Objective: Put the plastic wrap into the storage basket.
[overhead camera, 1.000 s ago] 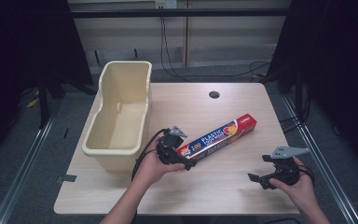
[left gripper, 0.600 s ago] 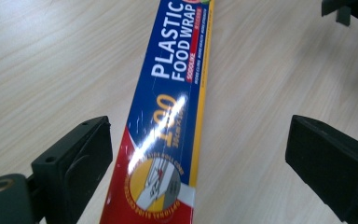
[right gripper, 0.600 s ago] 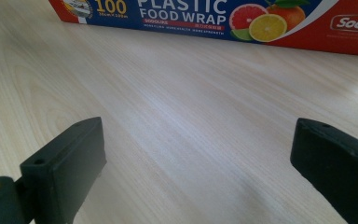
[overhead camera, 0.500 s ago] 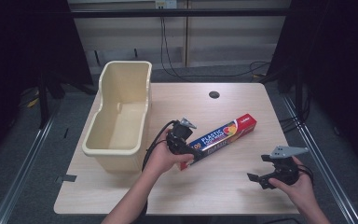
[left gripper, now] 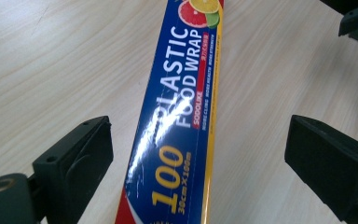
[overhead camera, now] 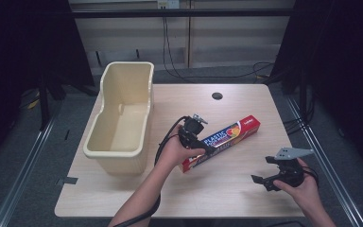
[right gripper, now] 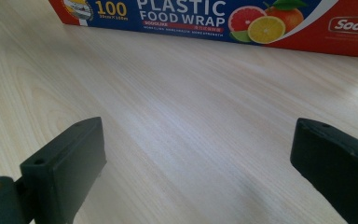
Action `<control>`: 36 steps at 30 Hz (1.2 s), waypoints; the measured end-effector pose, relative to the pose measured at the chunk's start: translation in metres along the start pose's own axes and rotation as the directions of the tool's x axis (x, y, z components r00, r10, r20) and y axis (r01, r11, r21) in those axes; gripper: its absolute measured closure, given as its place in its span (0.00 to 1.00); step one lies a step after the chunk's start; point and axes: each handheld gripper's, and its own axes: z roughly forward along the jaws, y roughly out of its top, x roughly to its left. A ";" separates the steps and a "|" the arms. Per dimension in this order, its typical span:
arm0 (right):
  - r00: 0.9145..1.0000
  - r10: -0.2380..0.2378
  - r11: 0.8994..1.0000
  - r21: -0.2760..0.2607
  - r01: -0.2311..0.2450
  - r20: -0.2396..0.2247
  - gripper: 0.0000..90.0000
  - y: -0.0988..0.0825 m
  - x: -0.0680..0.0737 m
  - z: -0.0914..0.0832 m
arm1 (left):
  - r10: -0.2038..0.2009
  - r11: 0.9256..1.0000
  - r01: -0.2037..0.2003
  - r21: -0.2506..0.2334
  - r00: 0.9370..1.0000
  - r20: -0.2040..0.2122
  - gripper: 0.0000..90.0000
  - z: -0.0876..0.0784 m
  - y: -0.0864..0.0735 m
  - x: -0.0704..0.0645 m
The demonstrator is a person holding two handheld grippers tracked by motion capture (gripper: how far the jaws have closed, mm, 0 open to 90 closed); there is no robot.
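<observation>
Straddling wrap box [left gripper: 177, 126], left gripper [left gripper: 196, 172] jaws apart; right gripper [right gripper: 200, 172] jaws apart over wood table [overhead camera: 236, 189].

Left gripper [overhead camera: 203, 142] has advanced from the near end of the plastic wrap box [overhead camera: 227, 137] to a position over it, jaws wide apart and straddling the box [left gripper: 182, 126]; the left forearm [overhead camera: 144, 198] has extended further across the table [overhead camera: 123, 198].

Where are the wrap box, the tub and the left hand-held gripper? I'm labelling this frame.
wrap box [overhead camera: 231, 134], high view, blue top face.
tub [overhead camera: 118, 152], high view, near rim.
left hand-held gripper [left gripper: 200, 154], left gripper view, between its open jaws.
</observation>
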 end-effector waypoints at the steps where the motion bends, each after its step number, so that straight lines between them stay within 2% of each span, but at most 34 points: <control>1: 1.000 -0.001 1.000 -0.001 0.001 0.000 0.03 0.000 0.000 0.000 | 0.001 1.000 -0.001 0.004 1.000 -0.003 0.09 0.002 0.002 0.000; 19: 1.000 -0.008 1.000 0.001 0.008 -0.006 0.03 0.001 0.000 0.001 | -0.001 0.999 0.000 0.041 1.000 0.016 0.09 0.037 0.017 0.006; 33: 1.000 -0.006 1.000 -0.003 0.006 -0.003 0.03 0.001 0.000 0.001 | -0.009 0.998 0.008 0.062 1.000 0.019 0.10 0.052 0.023 0.007; 36: 1.000 -0.007 1.000 -0.006 0.007 -0.002 0.03 0.001 0.000 0.000 | -0.023 0.998 0.022 0.065 0.999 0.025 0.10 0.056 0.026 0.007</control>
